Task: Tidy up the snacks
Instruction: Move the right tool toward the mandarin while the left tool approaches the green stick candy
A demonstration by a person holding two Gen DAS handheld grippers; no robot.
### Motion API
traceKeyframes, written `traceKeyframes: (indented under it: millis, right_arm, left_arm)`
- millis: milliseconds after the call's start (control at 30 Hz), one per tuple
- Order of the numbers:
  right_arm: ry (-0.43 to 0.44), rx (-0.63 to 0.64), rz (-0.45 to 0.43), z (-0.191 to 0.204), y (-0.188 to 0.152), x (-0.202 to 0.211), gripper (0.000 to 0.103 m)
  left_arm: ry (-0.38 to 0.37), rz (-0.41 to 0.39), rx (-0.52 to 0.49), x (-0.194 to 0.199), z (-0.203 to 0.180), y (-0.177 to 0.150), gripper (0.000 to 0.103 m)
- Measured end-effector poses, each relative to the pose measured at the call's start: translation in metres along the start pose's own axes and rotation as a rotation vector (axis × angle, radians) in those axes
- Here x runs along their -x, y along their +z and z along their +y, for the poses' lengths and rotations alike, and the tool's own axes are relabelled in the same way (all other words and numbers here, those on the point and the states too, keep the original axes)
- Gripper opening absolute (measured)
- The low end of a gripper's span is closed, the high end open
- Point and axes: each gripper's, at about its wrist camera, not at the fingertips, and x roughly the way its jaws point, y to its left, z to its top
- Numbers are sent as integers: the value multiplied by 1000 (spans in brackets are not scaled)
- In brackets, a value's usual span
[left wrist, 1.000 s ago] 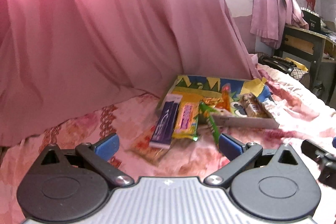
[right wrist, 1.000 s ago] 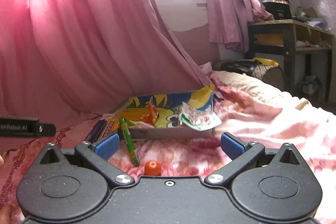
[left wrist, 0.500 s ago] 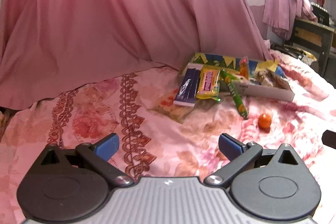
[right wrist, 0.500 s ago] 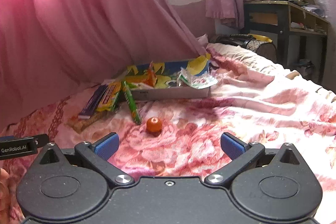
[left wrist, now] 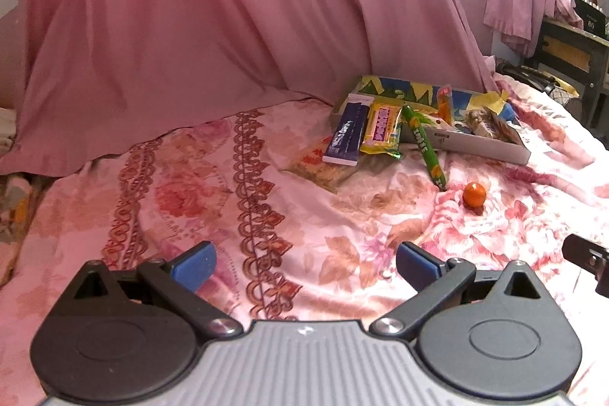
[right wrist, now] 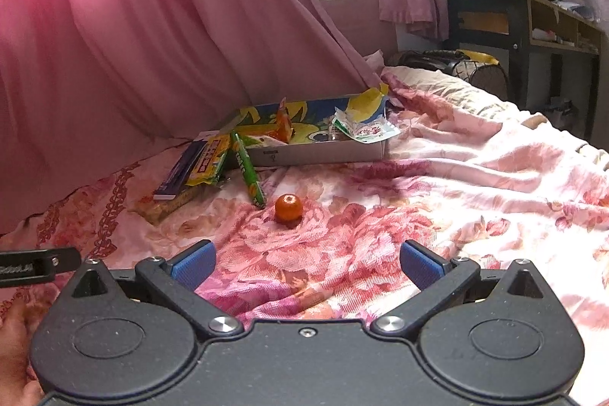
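A shallow colourful cardboard box [left wrist: 483, 147] [right wrist: 323, 153] lies on the floral bedspread with a few snack packets inside. Leaning on its left end are a purple bar [left wrist: 344, 136] [right wrist: 179, 170], a yellow packet [left wrist: 380, 132] [right wrist: 209, 162] and a green candy stick [left wrist: 424, 145] [right wrist: 247, 170]. A clear packet [left wrist: 323, 166] lies under them. A small orange sweet [left wrist: 474, 195] [right wrist: 288, 208] sits alone on the bedspread. My left gripper [left wrist: 304, 261] and right gripper [right wrist: 306, 259] are both open and empty, well short of the snacks.
A pink curtain [left wrist: 228, 6] hangs behind the bed. A dark wooden desk [right wrist: 533, 21] and a basket [right wrist: 475, 71] stand at the right. The other gripper's edge shows at the side of each view [left wrist: 586, 257] [right wrist: 34, 265].
Both grippers have pulled back from the box, so the snacks look farther away and more bedspread shows. Both stay open and empty.
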Motion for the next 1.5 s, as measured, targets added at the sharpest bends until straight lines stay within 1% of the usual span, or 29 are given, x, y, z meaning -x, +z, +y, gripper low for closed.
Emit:
traceKeyframes:
  millis: [100, 200, 233, 333, 433, 500, 567, 633, 667, 733, 833, 933, 1033, 1133, 1200, 1300, 1400, 1500]
  right_arm:
    - [23, -5, 20, -1, -1, 3, 102]
    - [46, -4, 23, 0, -1, 8, 102]
    - [57, -2, 25, 0, -1, 9, 102]
    - [81, 9, 26, 1, 0, 11, 102]
    - [102, -4, 45, -1, 3, 7, 102]
    - [110, -17, 61, -1, 6, 1, 102]
    - [117, -8, 78, 1, 8, -7, 102]
    - [117, 15, 94, 5, 10, -17, 102]
    - [115, 29, 104, 7, 12, -23, 102]
    - [110, 30, 111, 9, 18, -35, 102]
    - [118, -10, 99, 7, 32, -51, 102]
    - [125, -12, 57, 6, 46, -69, 102]
    - [120, 14, 3, 5, 55, -88, 102]
    - [125, 84, -14, 3, 57, -111, 102]
    - [118, 134, -11, 3, 55, -126, 102]
    - [130, 190, 15, 1, 51, -148, 102]
    - [116, 237, 38, 1, 47, -165, 102]
    - [131, 254, 67, -2, 42, -180, 101]
  left_arm:
    - [14, 34, 23, 7, 4, 1, 103]
    - [26, 80, 80, 9, 11, 3, 103]
    - [35, 84, 96, 7, 12, 4, 103]
    - [52, 124, 103, -6, 13, 12, 103]
    - [45, 124, 83, -18, 12, 18, 103]
    - [55, 128, 66, -28, 9, 25, 103]
    - [64, 124, 81, -37, 8, 31, 103]
    - [46, 122, 107, -48, 9, 37, 103]
    - [41, 123, 104, -54, 8, 40, 103]
    - [40, 126, 83, -66, 6, 48, 103]
    - [28, 116, 41, -83, -2, 60, 103]
    - [-23, 93, 10, -99, -11, 73, 103]
    - [-68, 68, -21, -114, -23, 83, 103]
    - [-126, 39, -85, -130, -36, 91, 103]
    - [-168, 29, -126, -140, -47, 94, 103]
    - [-247, 29, -175, -155, -62, 100, 103]
    - [-322, 51, -170, -169, -76, 106, 103]
    - [-399, 81, -148, -182, -91, 108, 103]
